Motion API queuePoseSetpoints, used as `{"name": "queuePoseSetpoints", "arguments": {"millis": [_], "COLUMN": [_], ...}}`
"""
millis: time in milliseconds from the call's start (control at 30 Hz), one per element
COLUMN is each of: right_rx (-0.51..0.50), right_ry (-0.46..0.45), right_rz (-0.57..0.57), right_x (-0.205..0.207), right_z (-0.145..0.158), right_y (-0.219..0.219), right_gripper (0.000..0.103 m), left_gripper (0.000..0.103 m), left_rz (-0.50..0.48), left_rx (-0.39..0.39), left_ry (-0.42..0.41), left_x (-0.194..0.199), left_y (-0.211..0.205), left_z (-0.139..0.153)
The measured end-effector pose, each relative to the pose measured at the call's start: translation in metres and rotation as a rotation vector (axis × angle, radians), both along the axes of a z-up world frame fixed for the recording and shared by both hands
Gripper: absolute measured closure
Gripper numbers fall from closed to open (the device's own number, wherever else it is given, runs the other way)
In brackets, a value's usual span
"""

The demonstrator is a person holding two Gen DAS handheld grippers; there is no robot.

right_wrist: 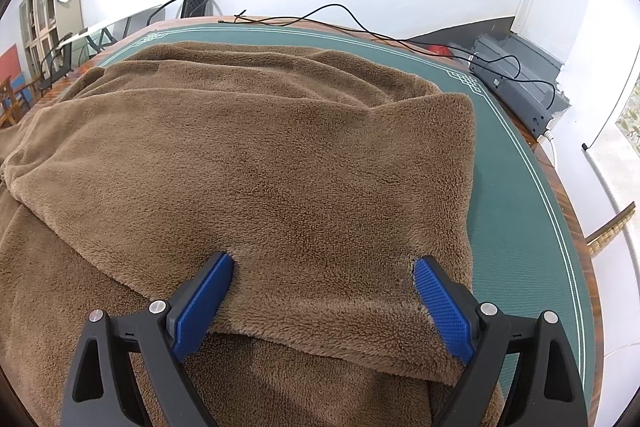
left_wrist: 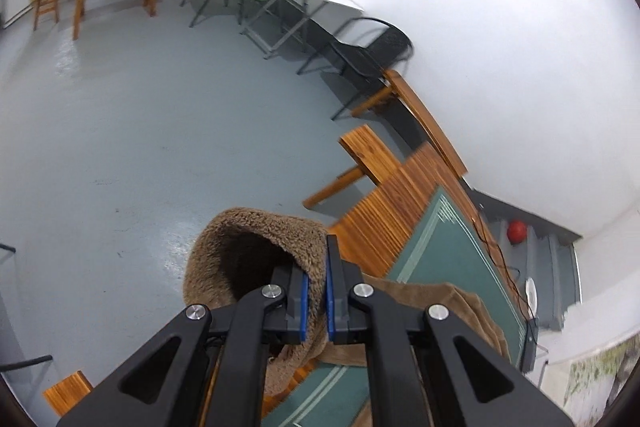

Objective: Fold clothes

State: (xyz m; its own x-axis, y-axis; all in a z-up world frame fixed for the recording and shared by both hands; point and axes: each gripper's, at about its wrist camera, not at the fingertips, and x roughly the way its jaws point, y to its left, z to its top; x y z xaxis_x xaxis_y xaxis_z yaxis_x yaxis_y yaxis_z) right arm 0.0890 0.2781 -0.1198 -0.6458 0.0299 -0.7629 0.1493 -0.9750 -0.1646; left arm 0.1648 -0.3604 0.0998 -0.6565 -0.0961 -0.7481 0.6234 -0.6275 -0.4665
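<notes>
Your left claw [left_wrist: 318,291] is clamped on a raised fold of the brown fleece garment [right_wrist: 256,155], which lies spread across the green-matted bench [right_wrist: 516,227]. Your right claw [right_wrist: 324,291] gapes wide, pads pressing its near edge.

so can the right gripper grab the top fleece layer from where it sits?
Probably yes. The right gripper is open with both pads straddling the brown fleece fold on the green mat; nothing lies between them but fabric. The left gripper, shut on another part, is clear of it.
</notes>
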Motion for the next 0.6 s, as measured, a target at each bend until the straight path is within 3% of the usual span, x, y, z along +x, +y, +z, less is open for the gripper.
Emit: {"name": "queuePoseSetpoints", "arguments": {"millis": [267,600], "right_rx": [-0.001,-0.003], "right_ry": [0.0,0.0], "right_rz": [-0.001,-0.002], "right_x": [-0.001,-0.001], "right_z": [0.0,0.0], "right_y": [0.001,0.0], "right_gripper": [0.009,0.009], "left_gripper": [0.096,0.096], "left_rz": [-0.176,-0.414], "left_rx": [-0.016,0.045], "left_ry": [0.032,-0.02], "left_x": [-0.053,-0.134], "left_y": [0.079,0.195], "left_z": [0.015,-0.017]}}
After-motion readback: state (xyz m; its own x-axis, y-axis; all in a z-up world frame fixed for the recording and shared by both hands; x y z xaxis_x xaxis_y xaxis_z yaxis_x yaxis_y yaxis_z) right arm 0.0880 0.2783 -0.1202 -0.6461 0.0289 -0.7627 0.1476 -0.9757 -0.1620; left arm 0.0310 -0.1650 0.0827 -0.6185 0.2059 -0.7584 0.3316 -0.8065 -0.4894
